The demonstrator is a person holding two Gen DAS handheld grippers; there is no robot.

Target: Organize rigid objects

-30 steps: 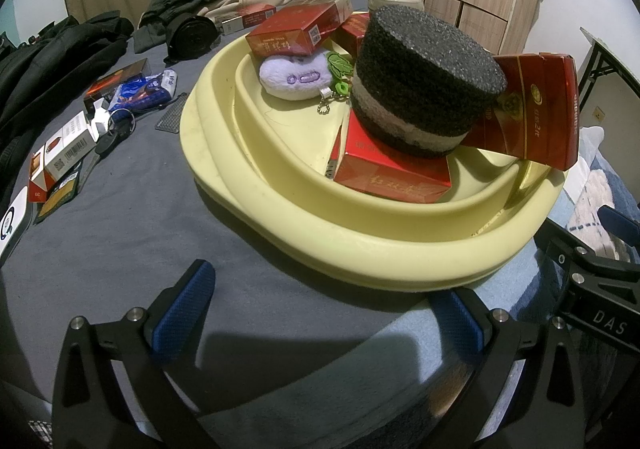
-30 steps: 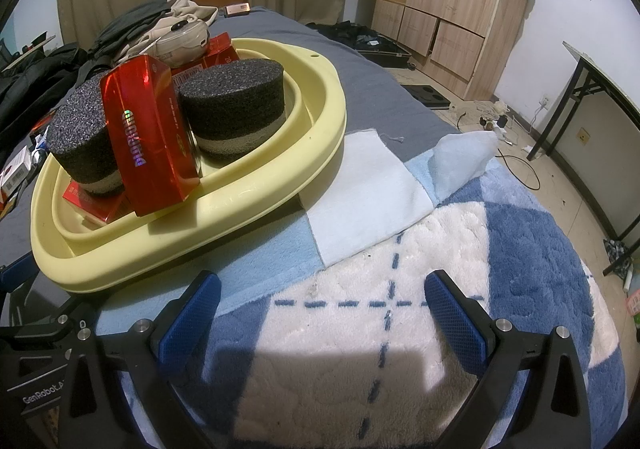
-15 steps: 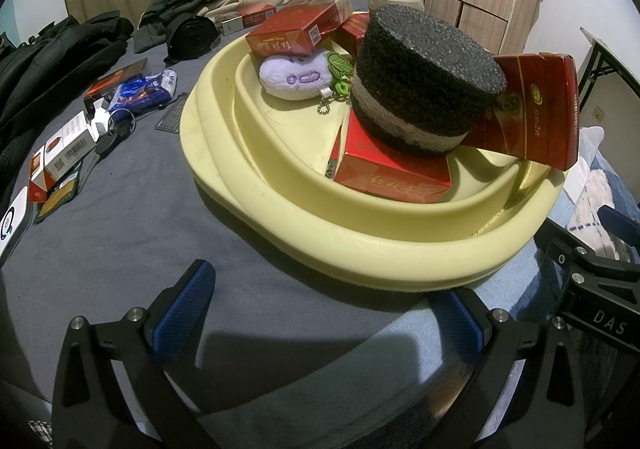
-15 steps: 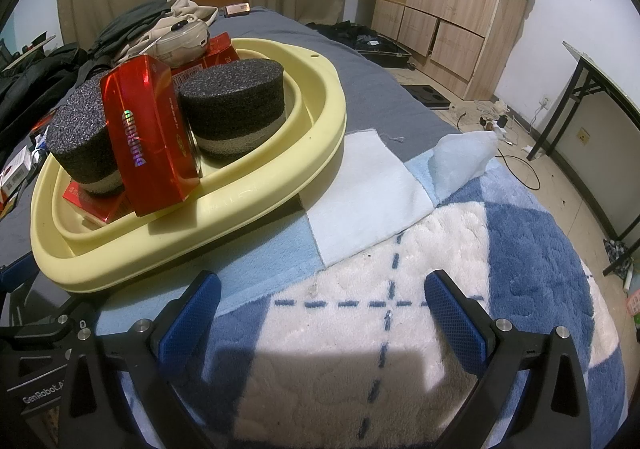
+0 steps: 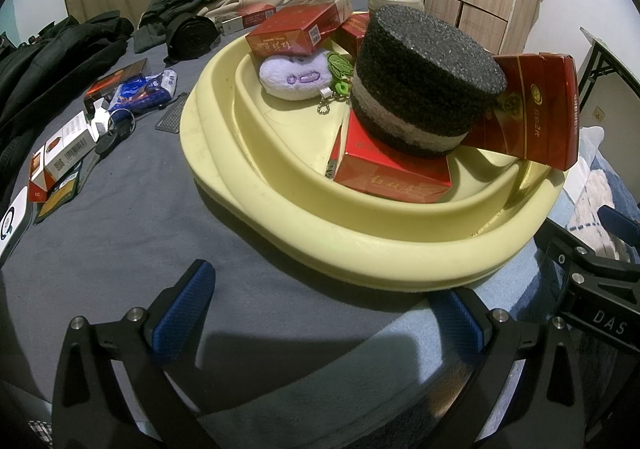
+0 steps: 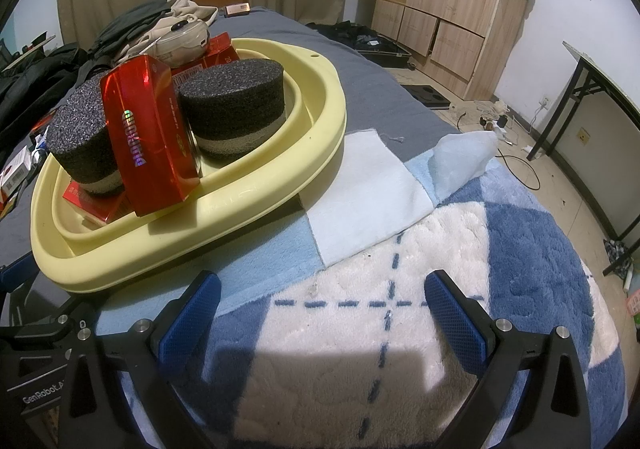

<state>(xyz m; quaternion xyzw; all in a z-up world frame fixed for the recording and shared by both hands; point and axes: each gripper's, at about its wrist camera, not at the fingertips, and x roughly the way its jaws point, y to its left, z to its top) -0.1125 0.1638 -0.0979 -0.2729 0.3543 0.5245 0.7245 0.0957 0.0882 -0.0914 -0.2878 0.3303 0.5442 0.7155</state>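
Observation:
A pale yellow basin [image 5: 360, 245] [image 6: 224, 205] sits on the grey bed. Inside it are a black foam cylinder [image 5: 424, 81] resting on a flat red box [image 5: 392, 177], a shiny red carton [image 5: 532, 109] [image 6: 150, 133] leaning on edge, a second foam cylinder [image 6: 234, 105], another red box [image 5: 296, 29], a lilac plush keyring [image 5: 296, 75] and a green charm [image 5: 340, 69]. My left gripper [image 5: 324, 313] is open just short of the basin's near rim, holding nothing. My right gripper [image 6: 320, 309] is open over the blue and white blanket, to the right of the basin.
Loose small boxes [image 5: 60, 157], a blue packet [image 5: 140, 89] and keys [image 5: 116, 133] lie on the grey sheet left of the basin. Dark clothes [image 5: 52, 61] are piled at the far left. A white cloth [image 6: 368, 189] lies by the basin. Wooden cabinets [image 6: 440, 1] and a folding table [image 6: 600, 89] stand beyond.

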